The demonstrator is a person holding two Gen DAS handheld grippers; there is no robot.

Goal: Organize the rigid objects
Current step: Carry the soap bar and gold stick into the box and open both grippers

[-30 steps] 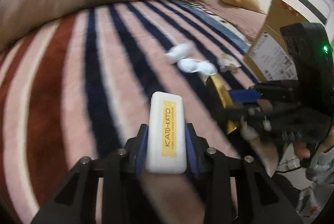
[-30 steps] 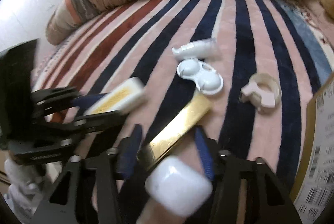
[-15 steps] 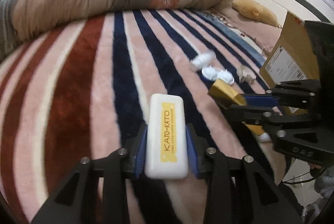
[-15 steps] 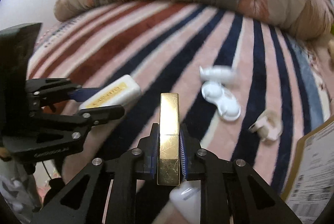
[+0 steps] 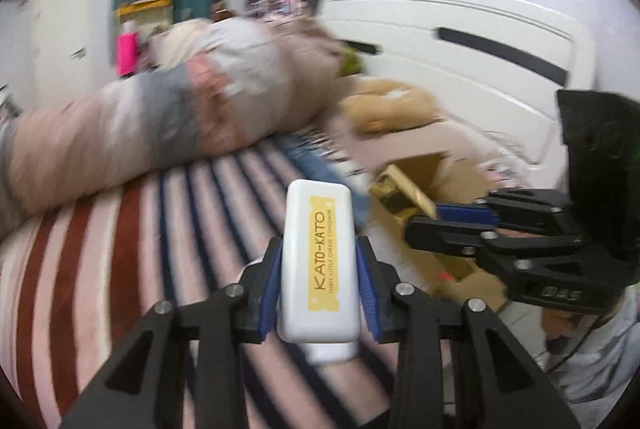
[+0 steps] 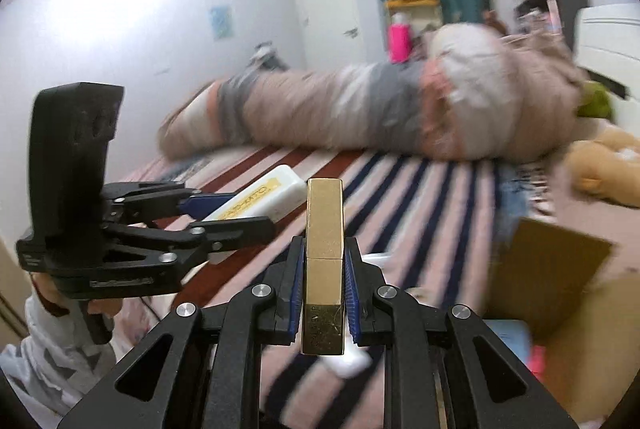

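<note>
My left gripper (image 5: 318, 261) is shut on a white case with a yellow KATO-KATO label (image 5: 317, 265), held above the striped blanket. My right gripper (image 6: 323, 273) is shut on a gold rectangular box (image 6: 324, 249), also held in the air. Each gripper shows in the other's view: the right one with the gold box (image 5: 400, 195) at the right of the left wrist view, the left one with the white case (image 6: 260, 199) at the left of the right wrist view. A small white object (image 6: 347, 363) lies on the blanket under the right gripper.
An open cardboard box (image 6: 552, 269) stands at the right on the bed, also seen in the left wrist view (image 5: 440, 169). A rolled duvet (image 6: 380, 113) lies across the far side. A plush toy (image 6: 600, 169) sits beside the white headboard (image 5: 460, 41).
Both grippers have lifted and tilted upward with their objects. The views now show the room and the cardboard box; the white items on the blanket have dropped out of sight.
</note>
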